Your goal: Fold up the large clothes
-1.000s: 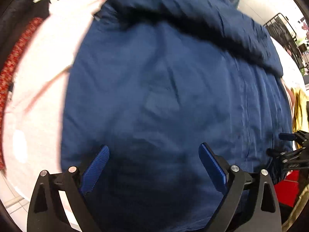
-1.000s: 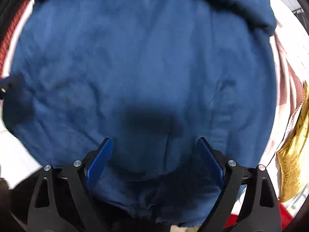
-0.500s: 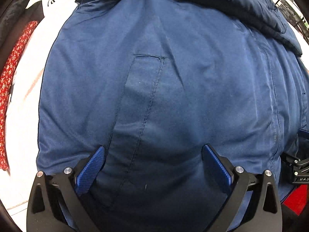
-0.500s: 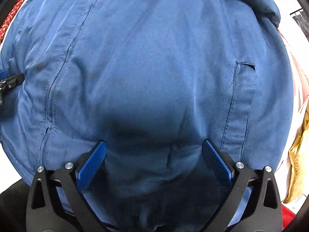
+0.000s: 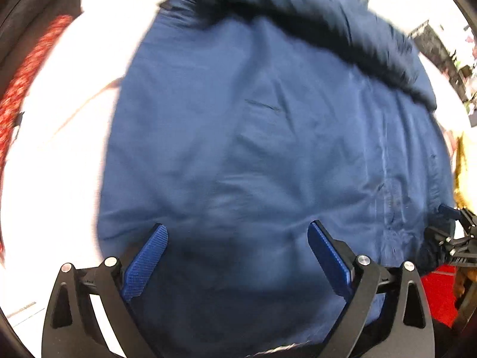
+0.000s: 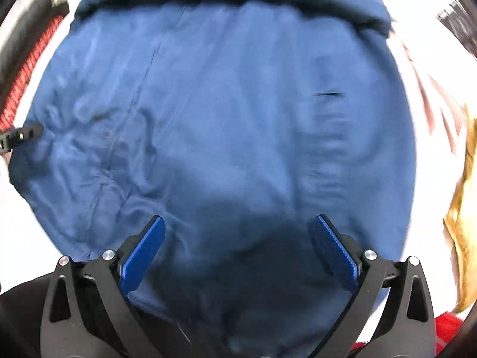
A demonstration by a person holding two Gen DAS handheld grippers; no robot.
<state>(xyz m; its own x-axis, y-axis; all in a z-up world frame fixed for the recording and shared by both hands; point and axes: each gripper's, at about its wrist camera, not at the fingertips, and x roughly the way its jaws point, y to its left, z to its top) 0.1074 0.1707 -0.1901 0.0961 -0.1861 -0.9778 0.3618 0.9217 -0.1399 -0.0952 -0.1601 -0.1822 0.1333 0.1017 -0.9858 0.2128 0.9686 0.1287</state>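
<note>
A large navy blue garment (image 5: 253, 149) lies spread on a white surface (image 5: 59, 149), with a thicker dark fold along its far edge (image 5: 313, 21). It fills the right wrist view too (image 6: 223, 119). My left gripper (image 5: 237, 235) is open and empty above the garment's near left part. My right gripper (image 6: 237, 229) is open and empty above the near right part. The right gripper's tip shows at the right edge of the left wrist view (image 5: 450, 232). The left gripper's tip shows at the left edge of the right wrist view (image 6: 21, 134). Both views are motion-blurred.
A red patterned cloth (image 5: 21, 89) lies at the far left of the surface. A yellow cloth (image 6: 459, 208) lies to the right of the garment. Something red (image 5: 438, 295) sits at the near right. A dark rack (image 5: 432, 44) stands at the back right.
Both grippers have pulled back and up from the garment, so more of it and the white surface shows. Both stay open and empty.
</note>
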